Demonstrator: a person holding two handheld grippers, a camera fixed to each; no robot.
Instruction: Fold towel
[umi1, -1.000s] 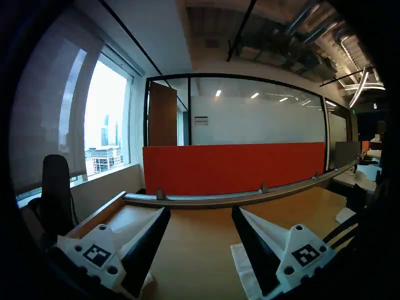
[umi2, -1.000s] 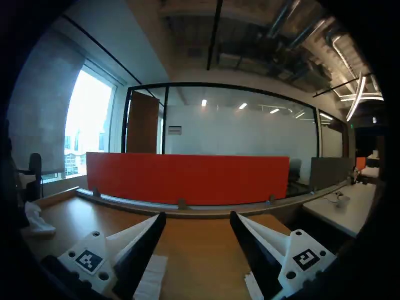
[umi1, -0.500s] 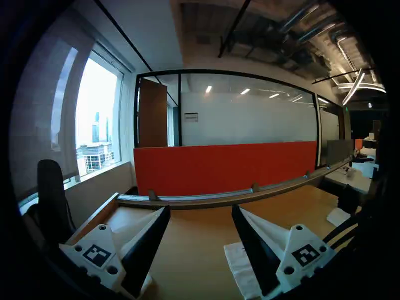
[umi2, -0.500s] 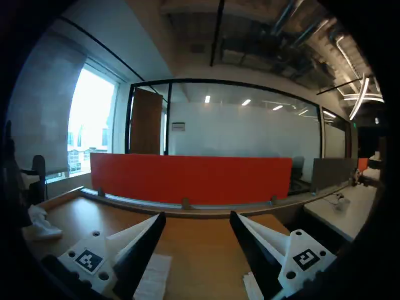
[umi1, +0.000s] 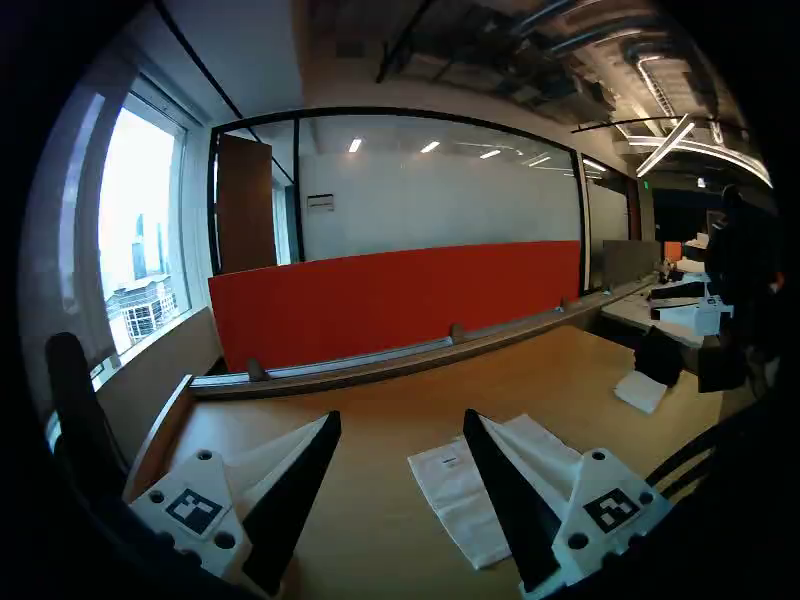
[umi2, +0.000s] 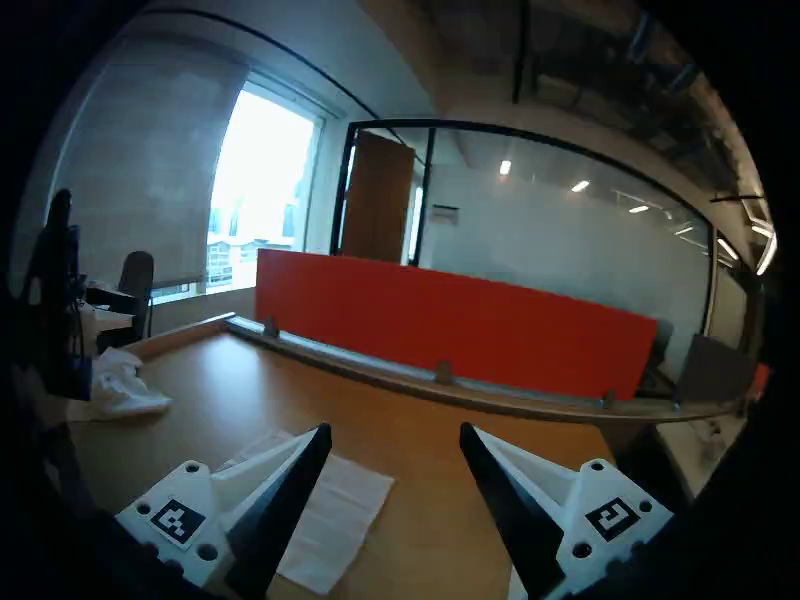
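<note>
A white towel lies flat on the wooden desk, folded into a long strip. In the left gripper view it sits just ahead of and under the right fingertip. My left gripper is open above the desk with nothing between its fingers. In the right gripper view the towel lies under and beside the left finger. My right gripper is also open and holds nothing.
A red divider panel and a metal rail run along the desk's far edge. A small white cloth lies at the right beside dark shapes. A crumpled white cloth sits on the desk's left. A chair stands by the window.
Both views have tipped down toward the desk and swung sideways. Far more of the flat towel now shows ahead of each gripper. Both grippers stay open.
</note>
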